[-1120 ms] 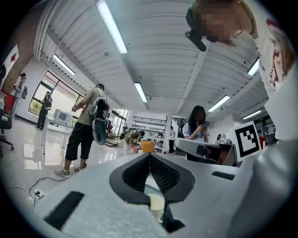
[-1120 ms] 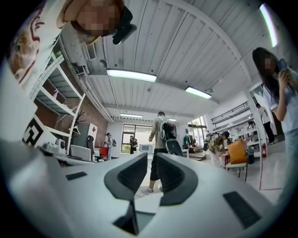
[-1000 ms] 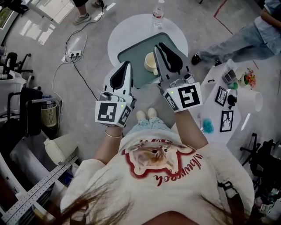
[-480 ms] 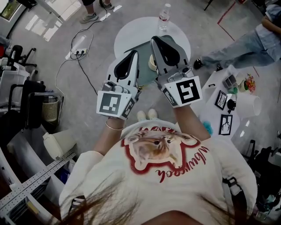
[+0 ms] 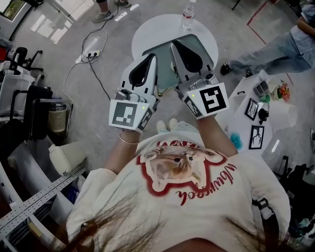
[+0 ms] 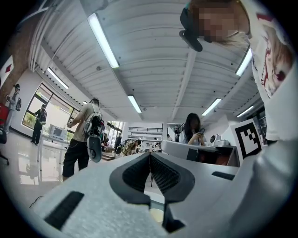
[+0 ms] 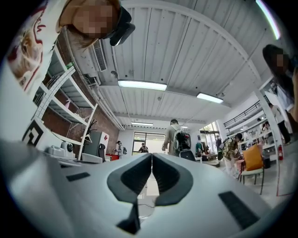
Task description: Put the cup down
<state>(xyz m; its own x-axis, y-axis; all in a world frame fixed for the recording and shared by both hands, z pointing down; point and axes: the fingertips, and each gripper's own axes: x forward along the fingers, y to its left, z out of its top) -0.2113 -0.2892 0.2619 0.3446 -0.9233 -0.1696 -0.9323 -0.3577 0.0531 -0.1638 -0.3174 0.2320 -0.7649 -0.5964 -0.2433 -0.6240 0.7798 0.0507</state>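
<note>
Left gripper (image 5: 150, 58) and right gripper (image 5: 175, 45) hung side by side over the green tray (image 5: 164, 66) on the round table (image 5: 157, 29), at 12 o'clock from me. Each pair of jaws was pressed together with nothing between them. The cup (image 6: 156, 215) showed only as a pale rim below my left jaws; in the head view my grippers hid it. A bottle (image 5: 187, 10) stood at the table's 12 o'clock edge.

A water bottle (image 5: 187, 11) stands on the round white table (image 5: 147, 34).
</note>
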